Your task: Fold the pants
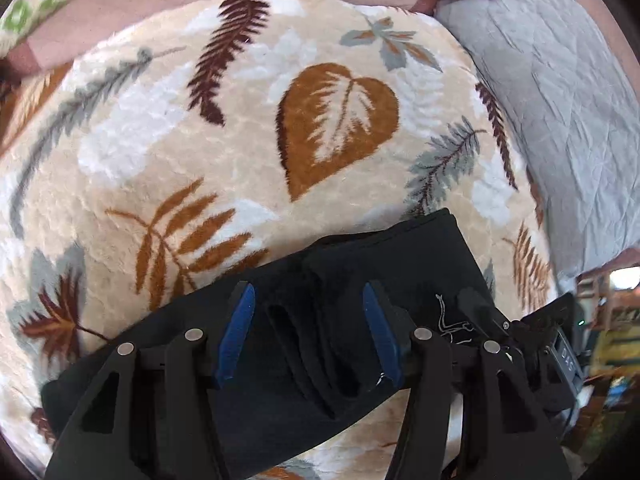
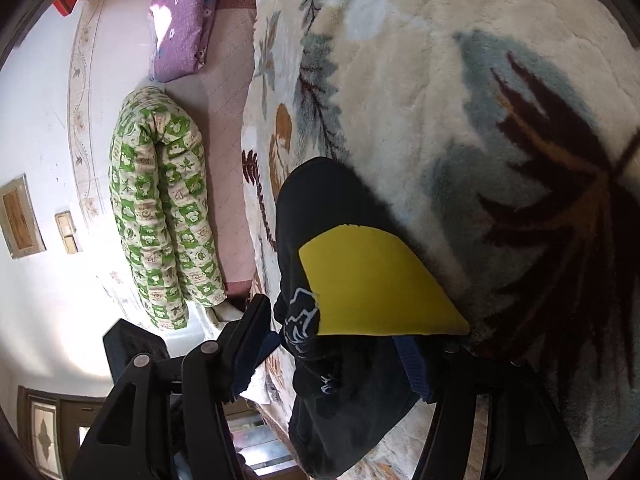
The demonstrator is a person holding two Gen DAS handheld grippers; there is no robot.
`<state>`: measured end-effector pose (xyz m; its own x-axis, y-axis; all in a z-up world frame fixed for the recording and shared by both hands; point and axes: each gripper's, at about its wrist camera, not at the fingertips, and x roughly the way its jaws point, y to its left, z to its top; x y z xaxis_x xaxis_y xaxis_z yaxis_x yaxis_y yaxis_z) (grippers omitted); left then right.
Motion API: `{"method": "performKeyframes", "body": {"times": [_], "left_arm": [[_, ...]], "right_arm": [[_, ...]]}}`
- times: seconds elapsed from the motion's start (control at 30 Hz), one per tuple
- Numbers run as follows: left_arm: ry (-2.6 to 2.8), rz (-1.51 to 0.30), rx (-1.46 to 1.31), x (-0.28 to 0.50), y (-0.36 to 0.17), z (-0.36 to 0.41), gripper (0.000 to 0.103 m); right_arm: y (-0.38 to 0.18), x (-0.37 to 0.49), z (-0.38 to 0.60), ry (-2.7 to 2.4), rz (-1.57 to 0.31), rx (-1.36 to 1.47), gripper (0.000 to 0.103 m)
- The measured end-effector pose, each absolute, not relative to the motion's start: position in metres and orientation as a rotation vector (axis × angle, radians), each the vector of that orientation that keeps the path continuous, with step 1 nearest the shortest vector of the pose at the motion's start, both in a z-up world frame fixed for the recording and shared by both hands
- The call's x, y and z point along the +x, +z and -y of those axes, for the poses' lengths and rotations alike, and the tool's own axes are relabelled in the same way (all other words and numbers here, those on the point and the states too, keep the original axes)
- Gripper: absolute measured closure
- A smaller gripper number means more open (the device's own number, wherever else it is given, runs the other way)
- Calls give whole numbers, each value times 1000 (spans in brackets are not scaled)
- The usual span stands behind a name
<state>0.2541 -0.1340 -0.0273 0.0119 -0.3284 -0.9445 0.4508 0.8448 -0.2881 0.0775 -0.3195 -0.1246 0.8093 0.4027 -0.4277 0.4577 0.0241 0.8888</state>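
While the black pants (image 1: 360,264) lie folded in a thick bundle on the leaf blanket (image 1: 200,152), both tongs sit right by them. The left tongs (image 1: 312,336) point down over the bundle with their blue pads (image 1: 238,332) spread apart. Folds of the pants lie between the pads, but the pads do not squeeze them. In the right wrist view, the right tongs (image 2: 340,364) are spread too. The pants (image 2: 320,220) go between them, and a small white picture is on the cloth. One blue pad (image 2: 412,364) is beside the bundle; whether it touches the cloth I cannot tell. A flat yellow piece (image 2: 376,284) lies over the pants, just past the right tongs.

Beyond the bundle, the blanket is wide and bare, with lots of room. Its far edge meets a pink sheet (image 1: 120,12). A gray quilt (image 1: 560,112) lies to the right, a purple pillow (image 2: 180,24) and a green checked bolster (image 2: 164,208) further away by the white wall (image 2: 44,112).
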Motion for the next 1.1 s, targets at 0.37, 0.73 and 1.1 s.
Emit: {"method": "performKeyframes", "body": {"times": [0.37,0.73,1.1], "left_arm": [[-670,-1560,-254,246,-52,129,58],[-571,-1437,3,222,-62,150,73],[-589,-1451,-154,211,-31,104,72]], "right_arm": [[-143,65,327,-52,-707,1688,76],[-125,58,355,-26,-783,1424,94],[-111,36,363,71,-790,1409,67]]}}
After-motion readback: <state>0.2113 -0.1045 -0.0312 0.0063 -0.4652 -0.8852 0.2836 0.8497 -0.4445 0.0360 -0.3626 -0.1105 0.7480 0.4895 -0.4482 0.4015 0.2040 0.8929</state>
